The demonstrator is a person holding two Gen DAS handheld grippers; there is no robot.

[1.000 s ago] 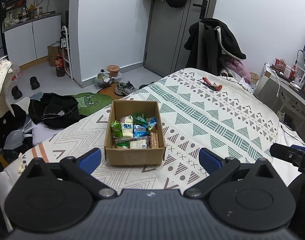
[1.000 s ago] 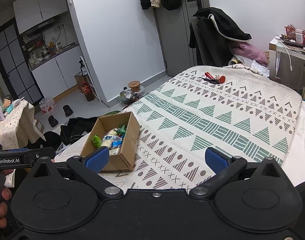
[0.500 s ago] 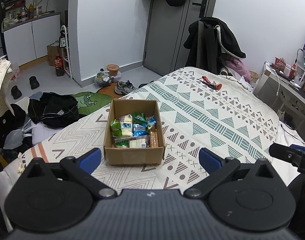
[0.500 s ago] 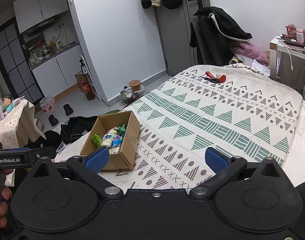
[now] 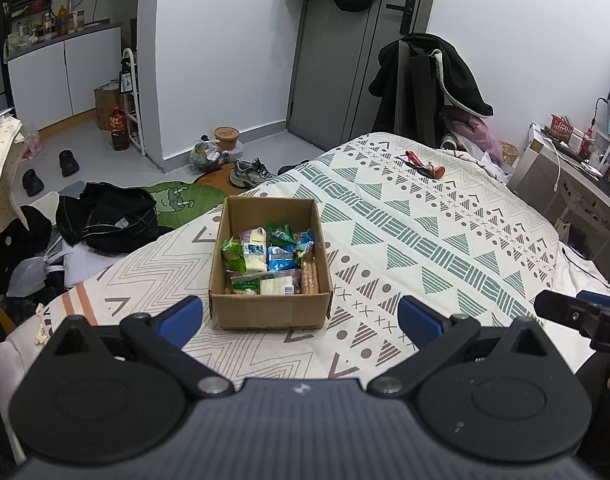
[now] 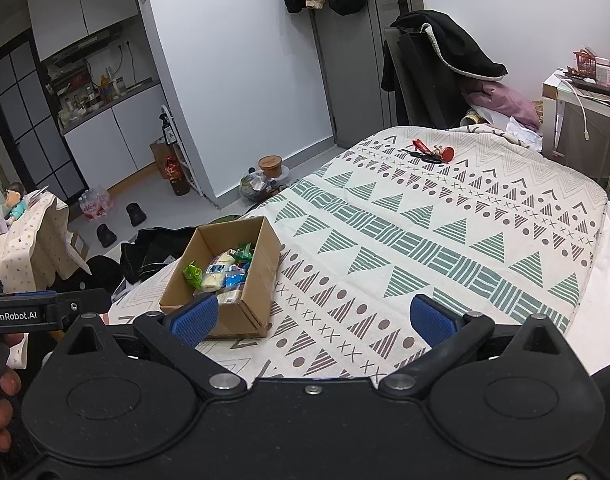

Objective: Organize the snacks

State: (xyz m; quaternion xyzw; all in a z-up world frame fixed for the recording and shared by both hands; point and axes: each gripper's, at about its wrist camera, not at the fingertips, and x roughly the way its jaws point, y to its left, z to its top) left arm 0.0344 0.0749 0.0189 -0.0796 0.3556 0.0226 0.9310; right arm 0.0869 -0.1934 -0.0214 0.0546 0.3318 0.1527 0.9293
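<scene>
We are in a small lived-in studio home: a bed [image 5: 405, 216] with a patterned cover fills the room. Beyond the bed we see kitchen cabinets [image 5: 65, 72], shoes [image 5: 247, 172] on the floor, and coats hung on the door [image 5: 345, 60].

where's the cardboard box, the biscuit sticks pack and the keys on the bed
cardboard box [image 5: 271, 312], left wrist view, near front wall
biscuit sticks pack [image 5: 309, 276], left wrist view, middle of the pack
keys [image 6: 429, 155], right wrist view, middle of the bunch
</scene>
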